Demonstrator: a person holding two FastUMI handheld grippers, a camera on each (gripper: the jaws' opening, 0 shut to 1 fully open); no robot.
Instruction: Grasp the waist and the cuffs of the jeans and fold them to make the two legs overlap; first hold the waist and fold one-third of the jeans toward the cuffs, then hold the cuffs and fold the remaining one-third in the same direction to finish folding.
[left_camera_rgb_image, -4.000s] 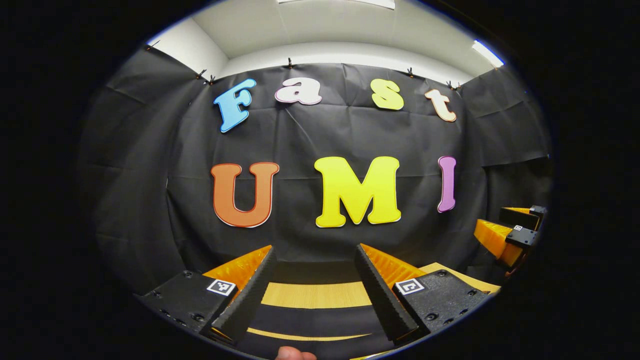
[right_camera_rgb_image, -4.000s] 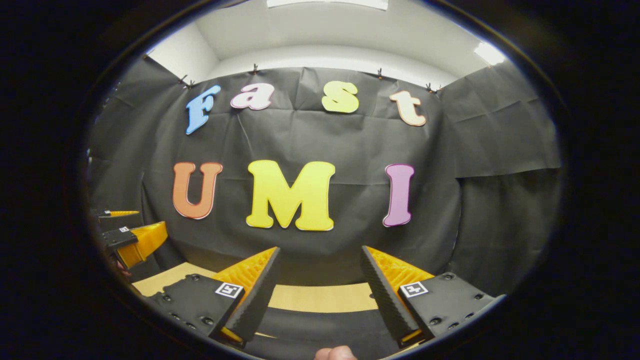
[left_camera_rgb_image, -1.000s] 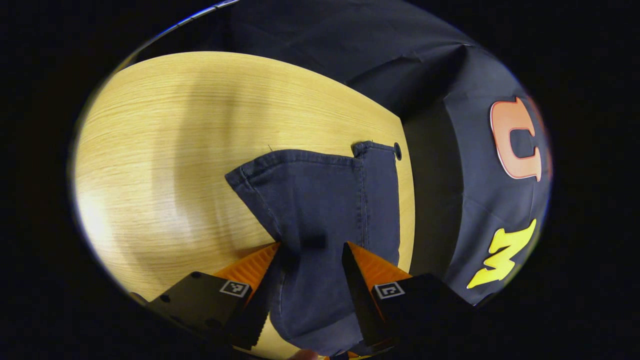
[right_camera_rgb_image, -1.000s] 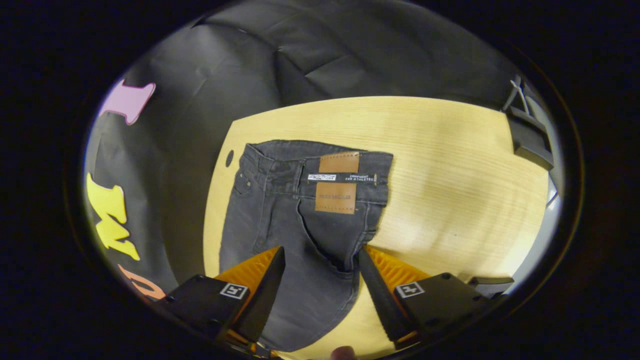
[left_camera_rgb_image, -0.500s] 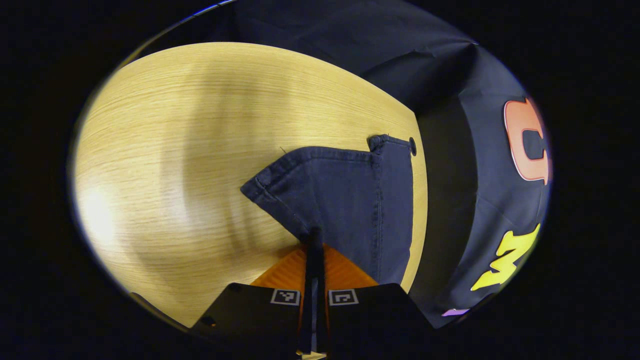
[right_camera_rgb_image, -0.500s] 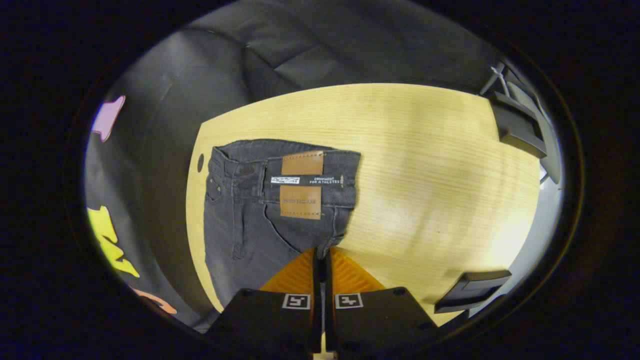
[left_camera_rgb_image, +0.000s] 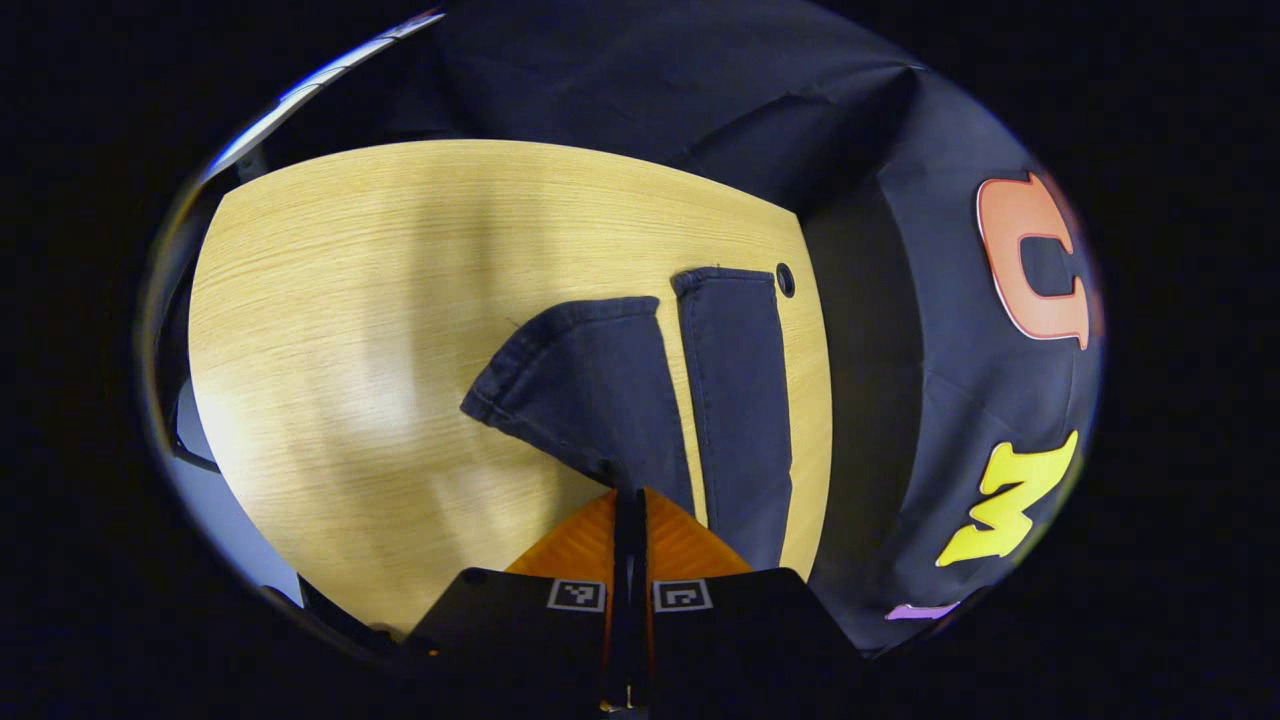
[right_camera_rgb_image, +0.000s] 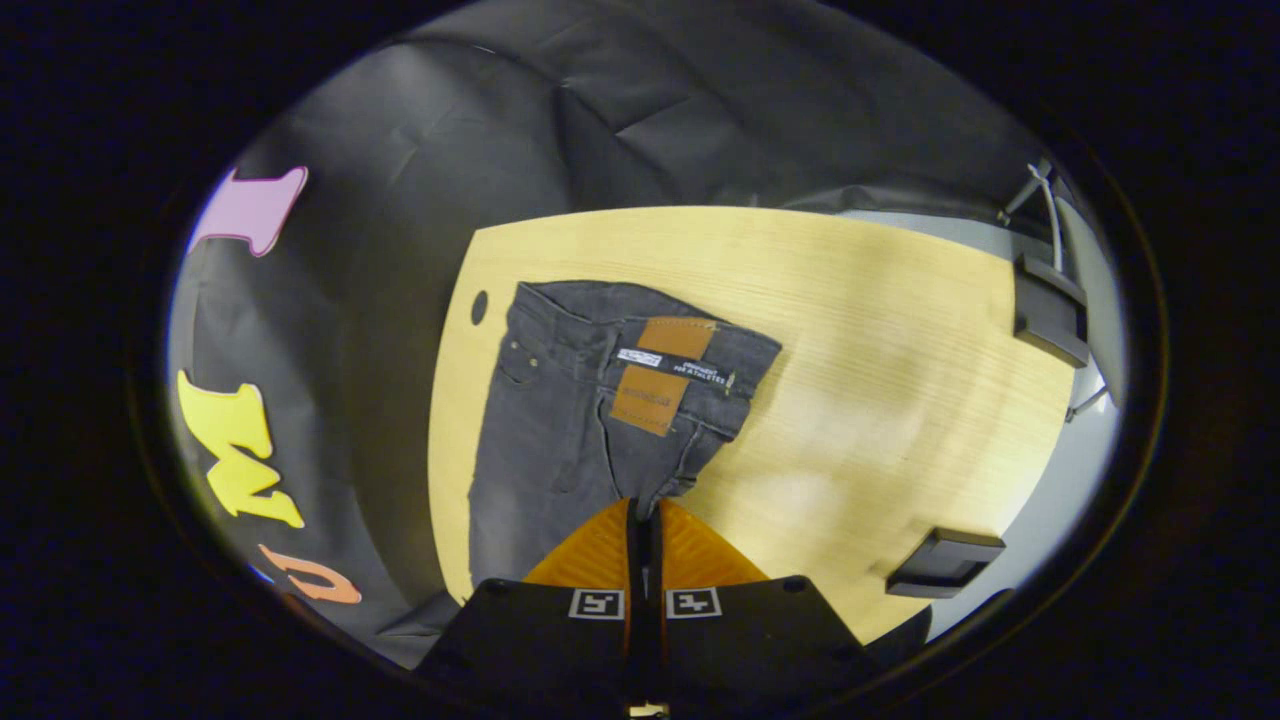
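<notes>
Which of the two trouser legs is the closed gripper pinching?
The nearer leg, the one with its cuff flared; the left gripper pinches it. The far leg lies straight.

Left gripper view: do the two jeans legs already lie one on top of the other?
No: the two legs lie side by side with bare table between them.
</notes>
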